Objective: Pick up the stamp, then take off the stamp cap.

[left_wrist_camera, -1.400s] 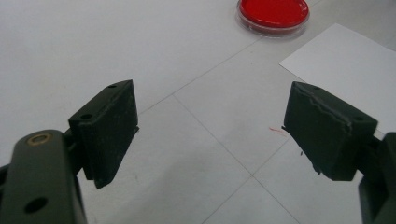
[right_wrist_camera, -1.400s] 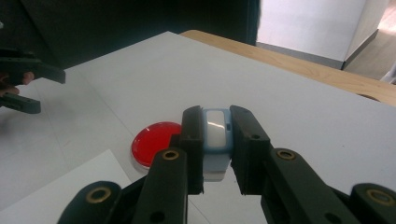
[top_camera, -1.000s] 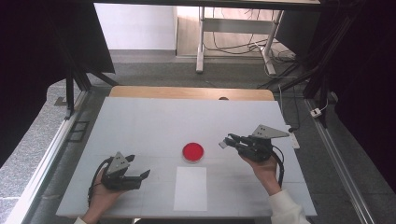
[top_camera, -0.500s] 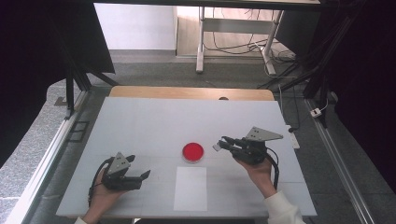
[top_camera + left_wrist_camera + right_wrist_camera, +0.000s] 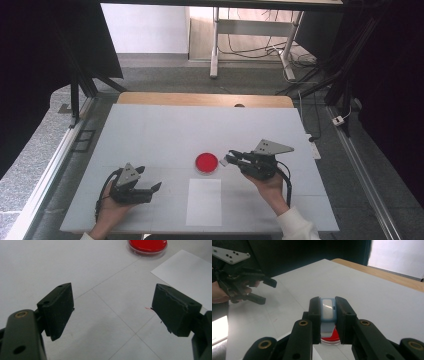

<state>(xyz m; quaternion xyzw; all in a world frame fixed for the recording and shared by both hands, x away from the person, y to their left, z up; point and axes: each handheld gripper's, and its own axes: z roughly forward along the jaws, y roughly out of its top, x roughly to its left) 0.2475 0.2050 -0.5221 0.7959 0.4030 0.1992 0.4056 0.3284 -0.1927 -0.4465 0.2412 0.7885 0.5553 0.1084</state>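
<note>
This looks like a lab or recording workspace, not a home. A plain white rectangular table (image 5: 165,135) with a light wooden far edge stands on grey speckled flooring (image 5: 40,150), framed by black metal struts (image 5: 75,90) and dark curtains (image 5: 45,45) on both sides. Loose black cables (image 5: 250,50) trail across the floor behind it, beneath the white metal legs of another bench (image 5: 215,45), near a white plug socket (image 5: 341,120) at the right

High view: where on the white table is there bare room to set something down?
The far half of the white table beyond the round red dish is bare. Crowded: the dish, the white paper sheet and the right tool.
</note>
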